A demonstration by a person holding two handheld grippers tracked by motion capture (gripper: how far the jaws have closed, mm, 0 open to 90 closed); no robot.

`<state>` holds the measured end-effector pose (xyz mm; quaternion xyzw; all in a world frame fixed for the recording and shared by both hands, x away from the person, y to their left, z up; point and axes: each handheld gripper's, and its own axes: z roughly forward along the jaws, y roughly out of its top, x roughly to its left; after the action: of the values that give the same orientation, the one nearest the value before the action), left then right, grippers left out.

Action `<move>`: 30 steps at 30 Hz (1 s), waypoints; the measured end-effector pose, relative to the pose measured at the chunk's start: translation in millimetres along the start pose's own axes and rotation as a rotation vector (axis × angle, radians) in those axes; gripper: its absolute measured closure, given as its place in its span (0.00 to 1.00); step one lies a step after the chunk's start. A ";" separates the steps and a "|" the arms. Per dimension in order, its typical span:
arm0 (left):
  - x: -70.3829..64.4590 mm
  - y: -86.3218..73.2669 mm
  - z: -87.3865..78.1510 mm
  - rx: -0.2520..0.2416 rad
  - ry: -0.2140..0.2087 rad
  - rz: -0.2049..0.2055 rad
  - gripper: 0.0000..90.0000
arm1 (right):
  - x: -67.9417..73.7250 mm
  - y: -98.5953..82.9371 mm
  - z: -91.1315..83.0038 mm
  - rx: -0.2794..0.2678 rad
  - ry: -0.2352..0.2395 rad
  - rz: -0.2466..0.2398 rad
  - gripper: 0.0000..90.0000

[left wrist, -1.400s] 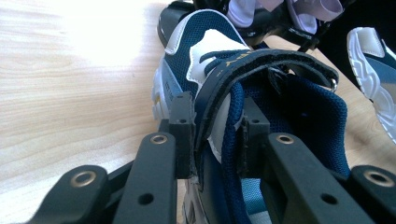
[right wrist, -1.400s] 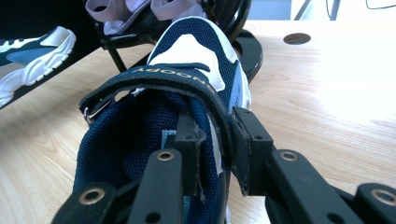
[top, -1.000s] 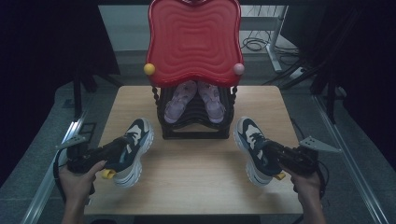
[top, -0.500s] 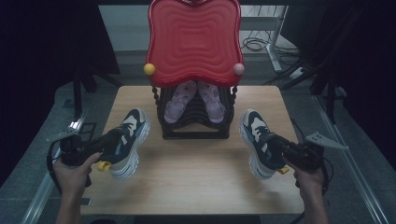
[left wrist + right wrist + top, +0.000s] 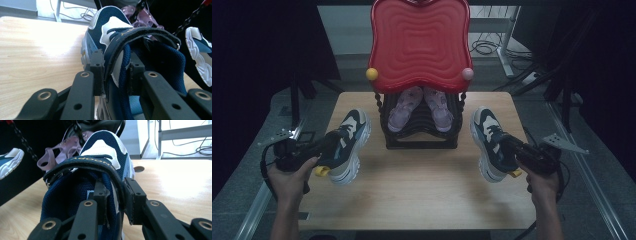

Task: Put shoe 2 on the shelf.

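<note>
Light wooden table [image 5: 422,190] on a grey floor [image 5: 592,200], dark curtains [image 5: 257,45] at both sides, and behind it a white metal frame [image 5: 507,30] with black cables [image 5: 484,47] on the floor

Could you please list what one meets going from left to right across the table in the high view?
Left claw → left sneaker → black shoe rack holding the pink sandals → right sneaker → right claw.

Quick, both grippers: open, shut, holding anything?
Left gripper: shut on the side wall of the left navy-and-white mesh sneaker.
Right gripper: shut on the side wall of the right navy-and-white mesh sneaker.
</note>
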<state>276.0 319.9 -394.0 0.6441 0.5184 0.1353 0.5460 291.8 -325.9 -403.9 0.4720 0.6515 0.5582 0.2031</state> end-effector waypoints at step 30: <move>-0.1 45.6 -2.0 -0.129 -0.024 0.014 0.81 | 3.8 56.5 -6.1 -0.153 -0.019 0.000 0.82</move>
<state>298.2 327.0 -354.8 0.6126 0.4975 0.1646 0.5917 307.1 -329.8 -349.2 0.4603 0.6050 0.6018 0.2448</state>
